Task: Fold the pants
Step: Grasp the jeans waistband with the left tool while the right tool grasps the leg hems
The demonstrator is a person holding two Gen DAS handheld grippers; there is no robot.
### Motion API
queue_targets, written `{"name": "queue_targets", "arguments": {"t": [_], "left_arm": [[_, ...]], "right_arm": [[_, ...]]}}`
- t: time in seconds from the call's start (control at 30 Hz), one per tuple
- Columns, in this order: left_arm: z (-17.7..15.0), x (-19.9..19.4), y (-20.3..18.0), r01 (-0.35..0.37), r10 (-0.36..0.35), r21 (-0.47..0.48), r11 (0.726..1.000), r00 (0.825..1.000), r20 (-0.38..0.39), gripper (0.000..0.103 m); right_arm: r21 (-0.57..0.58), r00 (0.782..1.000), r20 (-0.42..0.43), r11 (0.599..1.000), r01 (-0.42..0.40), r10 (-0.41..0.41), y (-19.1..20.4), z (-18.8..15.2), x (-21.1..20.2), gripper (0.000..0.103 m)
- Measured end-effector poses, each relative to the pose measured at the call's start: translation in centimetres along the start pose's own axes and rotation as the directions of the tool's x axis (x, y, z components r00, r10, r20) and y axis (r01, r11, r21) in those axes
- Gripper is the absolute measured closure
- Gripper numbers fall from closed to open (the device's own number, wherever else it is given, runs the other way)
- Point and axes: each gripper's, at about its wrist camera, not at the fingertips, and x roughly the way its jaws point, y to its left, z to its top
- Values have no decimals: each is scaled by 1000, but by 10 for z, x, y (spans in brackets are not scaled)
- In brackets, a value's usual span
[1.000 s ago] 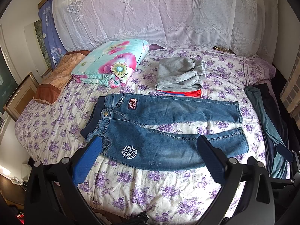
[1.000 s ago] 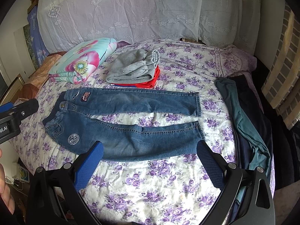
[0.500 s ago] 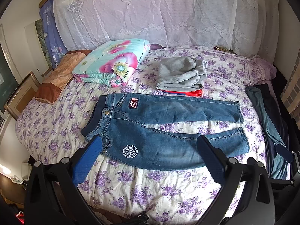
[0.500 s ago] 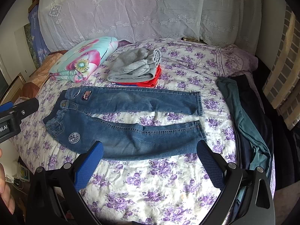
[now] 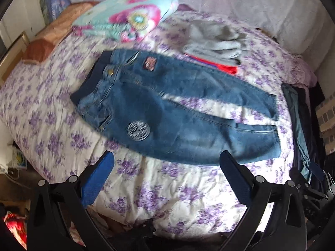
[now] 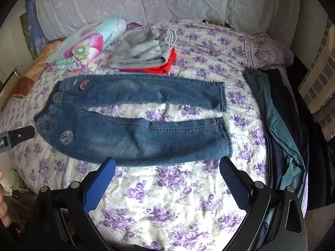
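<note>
Blue jeans (image 5: 167, 113) (image 6: 129, 125) lie flat on the flowered bedsheet, waistband to the left, both legs stretched right with a gap between them. A round patch marks the near leg. My left gripper (image 5: 166, 159) hovers open over the sheet just in front of the near leg's lower edge, holding nothing. My right gripper (image 6: 167, 165) is open too, its blue pads at the hem side of the near leg, nothing between them. The body of the left gripper (image 6: 16, 137) pokes in at the left edge of the right wrist view, beside the waistband.
A folded grey garment (image 6: 146, 50) sits on a red one (image 6: 165, 68) behind the jeans. A flowery folded quilt (image 6: 83, 46) lies at the back left. Teal and dark clothes (image 6: 278, 125) run along the bed's right edge. A lace-covered headboard (image 6: 136, 0) stands behind.
Both grippers have moved forward and down toward the jeans, which now look larger. The left wrist view is motion-blurred and tilted. The jeans have not moved.
</note>
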Motion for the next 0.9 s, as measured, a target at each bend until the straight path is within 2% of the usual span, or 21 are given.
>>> {"name": "queue_targets", "arguments": {"t": [0.07,0.2,0.27,0.4,0.43,0.47,0.5,0.53,0.57,0.63,0.67,0.77,0.9], "left_arm": [[1,31,38,-44,40,-74,996,998,-51,5],[20,93,107,-90,60,-188,978,985,-160,5],[36,116,131,-56,18,-229,972,986,-164,5],[61,158,147,-2,-50,-244,970,978,-205,5],[65,169,149,1,-61,-254,967,971,-230,8],[68,178,150,4,-73,-270,963,967,-246,40],[70,182,153,-22,-54,-281,959,964,-259,58],[72,182,157,-37,-42,-294,955,966,-256,70],[72,178,164,8,-88,-336,942,971,-223,79],[67,165,177,83,-154,-408,909,978,-143,82],[64,161,180,96,-159,-415,905,980,-120,83],[48,152,179,79,-122,-396,915,989,-84,85],[43,161,183,66,-112,-412,909,990,-88,85]], "right_arm": [[-2,999,-44,1000,26,-26,-7,-7,14,3],[10,990,-119,997,73,-72,-19,-14,39,3],[8,986,-137,996,93,-91,-21,-14,47,3],[3,982,-161,995,102,-100,-23,-14,59,3],[8,982,-164,996,93,-90,-24,-15,60,3],[18,983,-168,997,82,-77,-26,-16,61,3],[38,983,-169,997,73,-66,-30,-16,62,3],[66,985,-167,996,63,-51,-36,-17,62,4],[99,986,-162,994,50,-34,-44,-18,62,4],[182,989,-147,983,-5,32,-62,-20,64,4],[238,987,-133,970,-52,86,-73,-22,67,4],[405,977,-106,905,-127,184,-107,-29,84,3],[567,953,-113,806,-171,282,-136,-28,126,17]]}}
